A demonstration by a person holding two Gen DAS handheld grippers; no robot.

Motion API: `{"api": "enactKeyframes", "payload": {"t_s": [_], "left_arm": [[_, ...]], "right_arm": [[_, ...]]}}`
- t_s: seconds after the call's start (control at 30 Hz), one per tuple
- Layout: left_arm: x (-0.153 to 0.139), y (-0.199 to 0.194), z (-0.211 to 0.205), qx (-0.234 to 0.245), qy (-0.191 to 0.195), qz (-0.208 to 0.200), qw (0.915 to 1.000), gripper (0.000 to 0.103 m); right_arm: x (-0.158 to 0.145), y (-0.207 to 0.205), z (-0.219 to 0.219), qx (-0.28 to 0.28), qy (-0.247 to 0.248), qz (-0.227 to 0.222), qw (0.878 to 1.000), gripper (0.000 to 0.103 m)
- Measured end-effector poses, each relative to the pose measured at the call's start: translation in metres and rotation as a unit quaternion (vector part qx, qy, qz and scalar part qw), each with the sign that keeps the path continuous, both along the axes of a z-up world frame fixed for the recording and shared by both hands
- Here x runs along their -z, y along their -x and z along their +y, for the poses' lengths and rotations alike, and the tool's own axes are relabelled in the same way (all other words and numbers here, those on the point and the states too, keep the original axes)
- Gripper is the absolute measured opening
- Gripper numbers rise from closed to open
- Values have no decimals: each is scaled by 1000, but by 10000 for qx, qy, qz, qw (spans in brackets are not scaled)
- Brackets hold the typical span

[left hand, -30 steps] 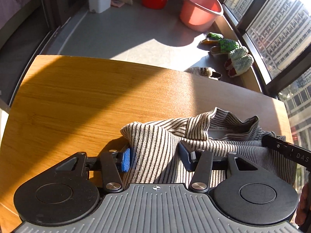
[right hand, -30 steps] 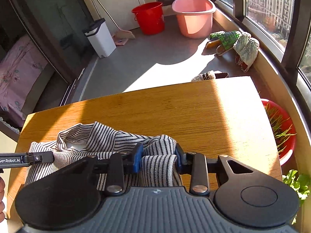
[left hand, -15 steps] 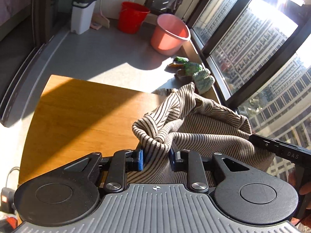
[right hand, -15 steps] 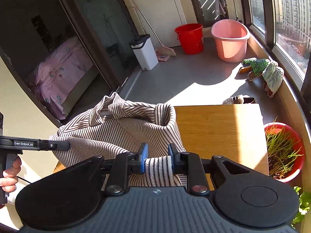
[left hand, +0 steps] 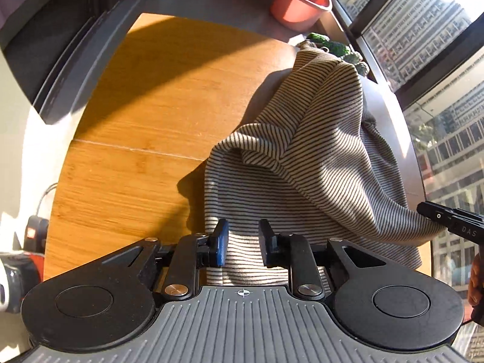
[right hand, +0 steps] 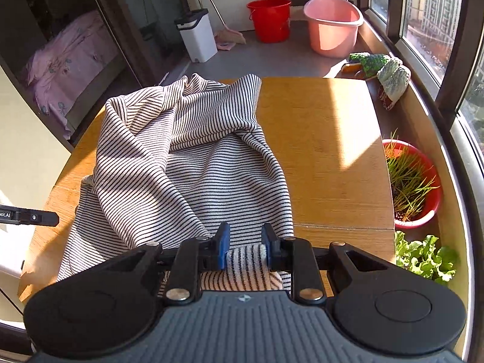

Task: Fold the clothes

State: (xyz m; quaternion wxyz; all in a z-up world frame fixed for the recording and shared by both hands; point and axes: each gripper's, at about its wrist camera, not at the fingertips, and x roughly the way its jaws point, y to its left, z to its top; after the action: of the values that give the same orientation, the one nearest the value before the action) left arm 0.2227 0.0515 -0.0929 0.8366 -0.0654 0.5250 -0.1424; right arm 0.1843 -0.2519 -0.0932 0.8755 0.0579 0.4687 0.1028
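A black-and-cream striped garment hangs stretched above the wooden table, its far end trailing toward the table's back. My left gripper is shut on one near edge of it. My right gripper is shut on the other near edge, a bunched striped hem pinched between its pads. In the right wrist view the striped garment drapes in loose folds over the left half of the table. The other gripper's black tip shows at each view's side.
Beyond the table stand a pink basin, a red bucket and a white bin. Slippers lie on the window ledge. A red pot of grass sits to the right of the table.
Both grippers have lifted the garment off the table, pulled it toward me and lowered its far end over the tabletop. It now spreads longer and flatter than before.
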Motion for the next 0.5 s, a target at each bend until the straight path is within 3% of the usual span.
{"api": "enactKeyframes", "payload": {"t_s": [0.13,0.17,0.23,0.27,0.33,0.4,0.5], "left_arm": [[-8,-4,-9,35,-35,-311,9995,51],[-8,-6,-15,83,-32,-363,9993,55],[-6,-10,-28,180,1,-394,9991,60],[0,-11,-34,206,75,-273,9994,62],[15,-10,-45,239,240,30,9994,65],[28,-4,-49,233,327,302,9987,68],[44,9,-50,142,325,579,9977,71]], "right_arm": [[-15,-18,-4,23,-4,-227,9997,28],[-17,-21,-7,91,-37,-219,9997,33],[-16,-18,-19,347,-157,-110,9992,55],[-15,-15,-25,489,-225,-53,9985,62],[-6,-8,-33,654,-348,127,9972,64],[5,-2,-36,750,-402,348,9958,73],[29,-3,-27,620,-363,644,9953,74]]}}
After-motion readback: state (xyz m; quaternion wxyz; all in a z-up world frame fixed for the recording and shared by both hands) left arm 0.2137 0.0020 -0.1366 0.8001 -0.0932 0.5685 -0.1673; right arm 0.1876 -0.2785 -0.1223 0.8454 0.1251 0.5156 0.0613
